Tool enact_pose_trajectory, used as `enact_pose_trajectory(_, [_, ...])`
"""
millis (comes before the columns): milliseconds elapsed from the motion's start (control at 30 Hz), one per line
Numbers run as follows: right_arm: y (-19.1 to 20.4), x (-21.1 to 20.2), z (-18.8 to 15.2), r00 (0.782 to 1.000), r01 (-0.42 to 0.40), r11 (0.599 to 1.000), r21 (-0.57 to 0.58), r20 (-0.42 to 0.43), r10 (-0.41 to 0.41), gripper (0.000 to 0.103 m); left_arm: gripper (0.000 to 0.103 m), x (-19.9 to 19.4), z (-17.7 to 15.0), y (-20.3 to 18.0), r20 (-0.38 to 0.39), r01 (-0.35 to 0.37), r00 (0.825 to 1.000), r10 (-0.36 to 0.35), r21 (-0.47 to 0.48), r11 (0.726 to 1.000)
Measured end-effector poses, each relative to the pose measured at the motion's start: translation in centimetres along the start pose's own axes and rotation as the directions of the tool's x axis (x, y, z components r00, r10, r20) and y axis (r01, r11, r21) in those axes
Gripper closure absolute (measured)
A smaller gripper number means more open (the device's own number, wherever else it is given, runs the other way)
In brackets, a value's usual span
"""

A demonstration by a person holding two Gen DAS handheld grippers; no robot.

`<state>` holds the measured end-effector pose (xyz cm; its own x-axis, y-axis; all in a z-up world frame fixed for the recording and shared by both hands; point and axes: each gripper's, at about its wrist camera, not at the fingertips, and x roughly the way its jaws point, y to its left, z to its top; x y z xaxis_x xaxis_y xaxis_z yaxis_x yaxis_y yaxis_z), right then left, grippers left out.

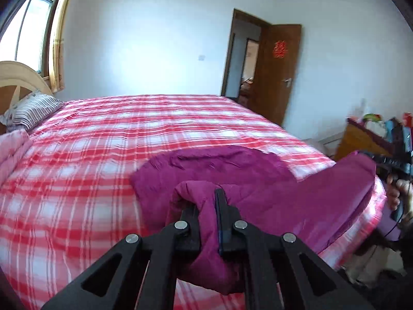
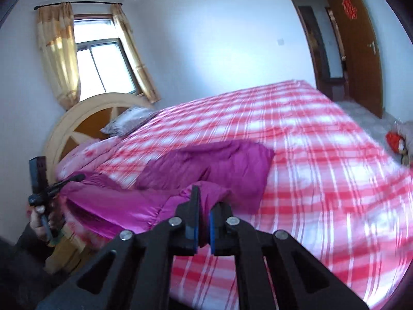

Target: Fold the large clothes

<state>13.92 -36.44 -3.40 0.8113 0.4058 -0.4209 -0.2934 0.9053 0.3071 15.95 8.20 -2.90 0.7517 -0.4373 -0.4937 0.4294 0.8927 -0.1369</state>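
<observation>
A large magenta padded garment lies on the near part of the bed and also shows in the right wrist view. My left gripper is shut on a bunched edge of it, lifted a little above the bed. My right gripper is shut on another edge of the same garment. In the left wrist view the right gripper shows at the far right, with the garment stretched toward it. In the right wrist view the left gripper shows at the far left.
The bed has a red and white plaid cover. A striped pillow and a wooden headboard are at its head. A brown door stands open. A wooden cabinet with clutter stands beside the bed.
</observation>
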Motion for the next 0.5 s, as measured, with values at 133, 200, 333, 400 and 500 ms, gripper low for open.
enact_pose_trajectory(133, [-2.6,6.8,4.4,0.997,0.076,0.997,0.026,-0.008,-0.075,0.096,0.092,7.7,3.8,3.3,-0.053,-0.051,0.997,0.05,-0.015,0.999])
enact_pose_trajectory(200, [-4.2,10.3,6.2,0.993,0.111,0.993,0.049,-0.031,-0.11,0.096,0.086,10.6,4.7,5.0,-0.091,-0.092,0.992,0.088,-0.04,0.995])
enact_pose_trajectory(333, [-6.6,16.2,7.4,0.985,0.154,0.985,0.072,-0.095,-0.147,0.096,0.075,14.0,6.7,8.6,-0.125,-0.118,0.987,0.104,-0.11,0.987])
enact_pose_trajectory(400, [-7.7,18.3,7.1,0.979,0.169,0.982,0.082,-0.132,-0.157,0.096,0.06,14.0,7.2,9.5,-0.109,-0.179,0.98,0.167,-0.114,0.977])
enact_pose_trajectory(500, [-9.3,20.8,6.1,0.964,0.209,0.974,0.092,-0.185,-0.189,0.096,0.016,13.4,7.3,10.6,-0.046,-0.301,0.954,0.298,-0.101,0.948])
